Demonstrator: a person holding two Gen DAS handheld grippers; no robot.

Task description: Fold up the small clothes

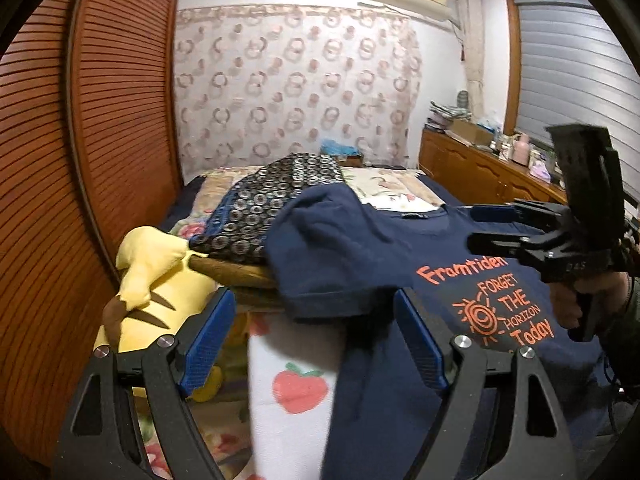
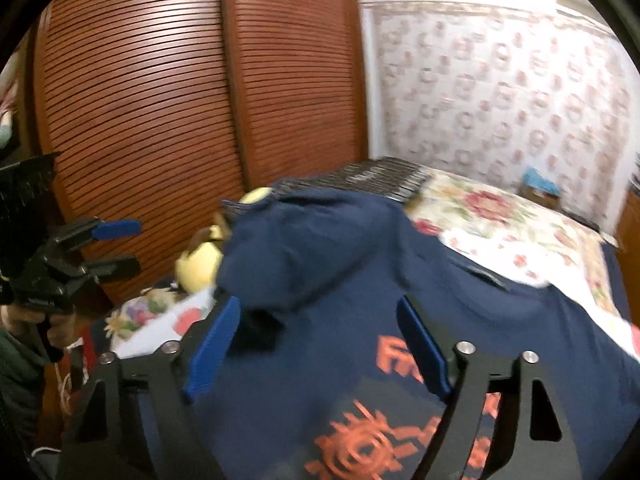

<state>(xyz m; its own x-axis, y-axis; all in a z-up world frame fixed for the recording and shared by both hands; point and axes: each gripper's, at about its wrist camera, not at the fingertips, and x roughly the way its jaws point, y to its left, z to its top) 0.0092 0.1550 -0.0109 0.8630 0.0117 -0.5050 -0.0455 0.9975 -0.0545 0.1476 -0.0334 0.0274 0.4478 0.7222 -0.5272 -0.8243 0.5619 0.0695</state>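
A navy T-shirt (image 1: 360, 248) with orange lettering lies print-up on the bed; in the right wrist view the T-shirt (image 2: 340, 272) fills the lower middle. Its left sleeve (image 1: 320, 284) is bunched up towards a dark patterned cloth. My left gripper (image 1: 314, 298) stands open just short of that sleeve's hem, with nothing pressed between its blue pads. My right gripper (image 1: 474, 226) hovers open over the shirt's right shoulder, empty. In the right wrist view the right gripper (image 2: 320, 304) is open above the shirt's chest, and the left gripper (image 2: 136, 245) is open at the far left.
A yellow plush toy (image 1: 152, 280) and a black circle-patterned cloth (image 1: 272, 200) lie left of the shirt. A white apple-print cloth (image 1: 296, 384) and floral bedding (image 2: 500, 216) lie under it. Louvred wooden doors (image 1: 100, 140) stand at left, and a cluttered sideboard (image 1: 480, 168) at right.
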